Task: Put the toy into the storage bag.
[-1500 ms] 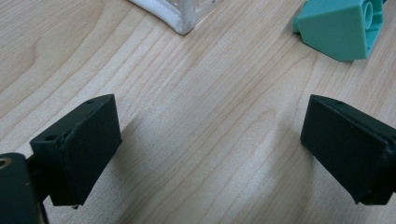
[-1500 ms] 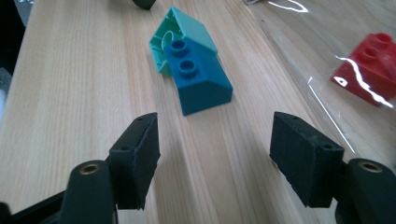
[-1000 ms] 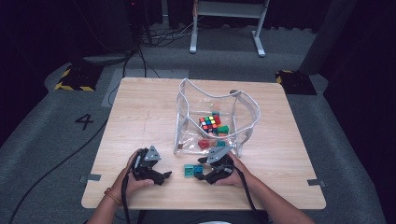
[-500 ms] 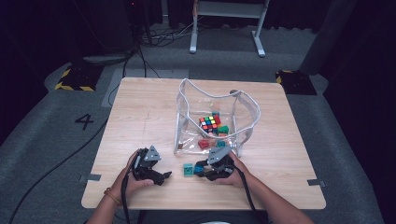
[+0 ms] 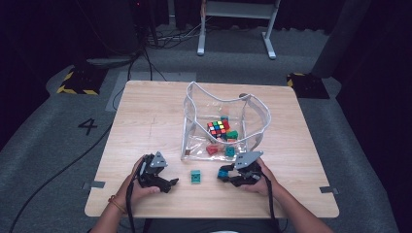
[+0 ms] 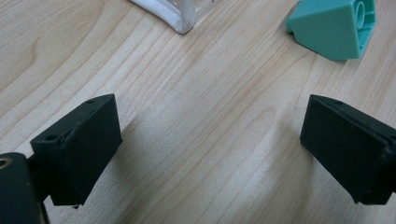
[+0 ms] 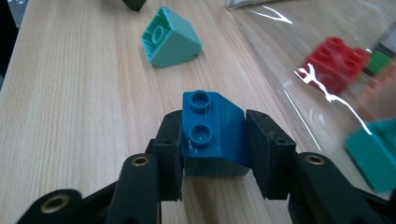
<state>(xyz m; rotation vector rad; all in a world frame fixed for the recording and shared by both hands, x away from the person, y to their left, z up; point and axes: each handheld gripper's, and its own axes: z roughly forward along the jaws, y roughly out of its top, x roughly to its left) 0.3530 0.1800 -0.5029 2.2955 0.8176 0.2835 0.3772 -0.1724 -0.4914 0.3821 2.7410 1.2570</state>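
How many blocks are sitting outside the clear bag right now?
2: a teal block loose on the table between the grippers, and a blue block clamped in the right gripper.

Black jaws spread wide over wooden table (image 6: 201, 130), teal brick (image 6: 334, 28) beyond, clear bag's corner (image 6: 180, 14)

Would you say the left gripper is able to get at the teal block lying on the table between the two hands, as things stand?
Probably yes. The left gripper is open with nothing between its jaws, and only bare table lies between it and the teal block. The clear bag stands off to the side.
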